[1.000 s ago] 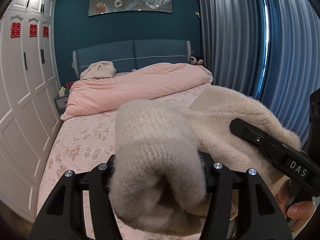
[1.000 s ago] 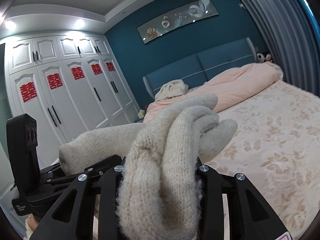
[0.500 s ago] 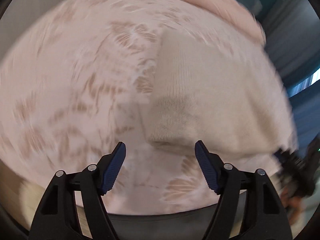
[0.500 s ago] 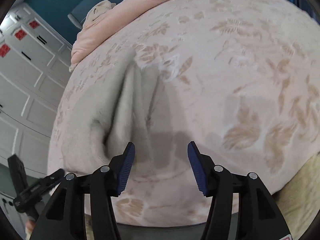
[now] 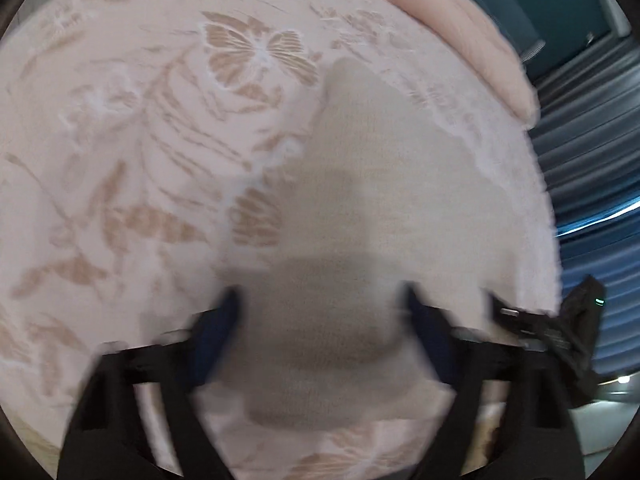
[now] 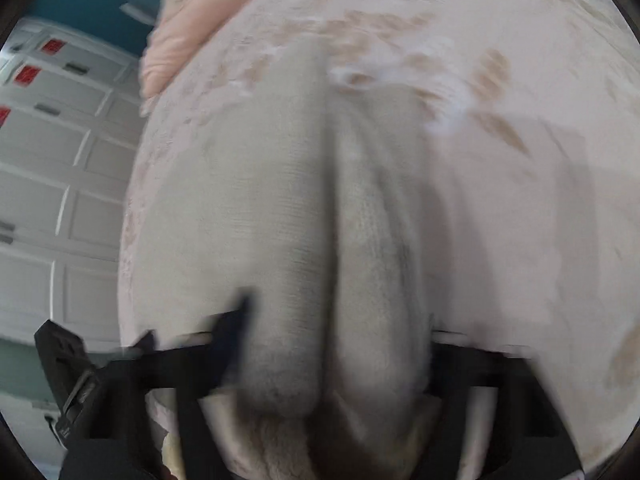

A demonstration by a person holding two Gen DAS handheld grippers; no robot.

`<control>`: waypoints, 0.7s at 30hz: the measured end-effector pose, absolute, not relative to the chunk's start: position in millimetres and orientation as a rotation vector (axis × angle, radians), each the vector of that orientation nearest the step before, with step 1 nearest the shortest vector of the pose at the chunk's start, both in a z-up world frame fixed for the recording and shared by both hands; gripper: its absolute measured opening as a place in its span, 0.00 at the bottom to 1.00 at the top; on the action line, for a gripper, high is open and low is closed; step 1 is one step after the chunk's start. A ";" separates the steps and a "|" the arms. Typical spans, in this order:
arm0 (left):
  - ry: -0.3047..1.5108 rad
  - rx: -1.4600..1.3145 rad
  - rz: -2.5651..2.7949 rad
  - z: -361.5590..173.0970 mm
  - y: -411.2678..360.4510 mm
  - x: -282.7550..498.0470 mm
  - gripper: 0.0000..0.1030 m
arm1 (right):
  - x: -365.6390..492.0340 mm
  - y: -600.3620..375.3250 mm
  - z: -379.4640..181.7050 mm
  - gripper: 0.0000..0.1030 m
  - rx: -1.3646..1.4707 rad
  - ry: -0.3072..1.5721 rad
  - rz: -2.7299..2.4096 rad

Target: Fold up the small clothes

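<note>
A beige knitted garment [image 5: 360, 200] lies flat on the pink patterned bedsheet [image 5: 120, 160]. My left gripper [image 5: 320, 320] is open, its blue-padded jaws standing either side of the garment's near end, close above it. In the right wrist view the same garment [image 6: 248, 200] shows a long lengthwise fold. My right gripper [image 6: 336, 336] is open and straddles its near edge; the right finger is mostly hidden by the knit. Both views are blurred by motion.
A pink duvet [image 5: 460, 20] lies at the head of the bed. Blue-grey curtains [image 5: 592, 160] hang on the right. White wardrobe doors [image 6: 48, 180] stand on the left. The other gripper shows at the edge of each view [image 5: 560, 332].
One second ago both grippers held the garment up in the air. They have since let go and tilted down, and now sit lower and closer over the garment lying on the bed.
</note>
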State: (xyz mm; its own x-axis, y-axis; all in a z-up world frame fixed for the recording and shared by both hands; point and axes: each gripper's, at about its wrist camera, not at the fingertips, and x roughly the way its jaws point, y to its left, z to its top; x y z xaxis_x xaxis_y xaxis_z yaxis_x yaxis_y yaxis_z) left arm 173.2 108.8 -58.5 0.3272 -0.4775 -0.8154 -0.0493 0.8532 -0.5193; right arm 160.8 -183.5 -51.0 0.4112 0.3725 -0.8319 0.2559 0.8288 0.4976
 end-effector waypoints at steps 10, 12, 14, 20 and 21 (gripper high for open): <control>1.048 -0.129 -0.229 3.5 64.6 158.3 0.42 | 163.9 -203.6 -28.5 0.43 0.393 1.123 0.073; 1.119 -0.058 -0.207 -29.1 53.4 162.2 0.49 | 150.8 -220.5 -48.4 0.45 0.462 1.140 0.021; 1.099 -0.099 -0.179 -27.6 55.4 162.7 0.49 | 132.7 -232.5 -30.0 0.47 0.556 1.075 0.025; 1.084 -0.229 -0.201 -11.3 76.4 140.8 0.82 | 115.6 -230.5 -21.6 0.67 0.471 1.118 0.052; 1.097 -0.282 -0.215 -16.2 80.9 136.2 0.84 | 115.3 -230.2 -32.8 0.67 0.475 1.153 0.050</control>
State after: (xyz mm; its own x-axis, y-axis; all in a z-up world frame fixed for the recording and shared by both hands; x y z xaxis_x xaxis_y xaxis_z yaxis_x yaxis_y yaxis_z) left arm 136.2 80.9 -16.2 0.4413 -0.3089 -0.8425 0.0320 0.9437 -0.3292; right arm 115.3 -230.2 -32.8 0.4158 0.2782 -0.8659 0.2019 0.9001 0.3861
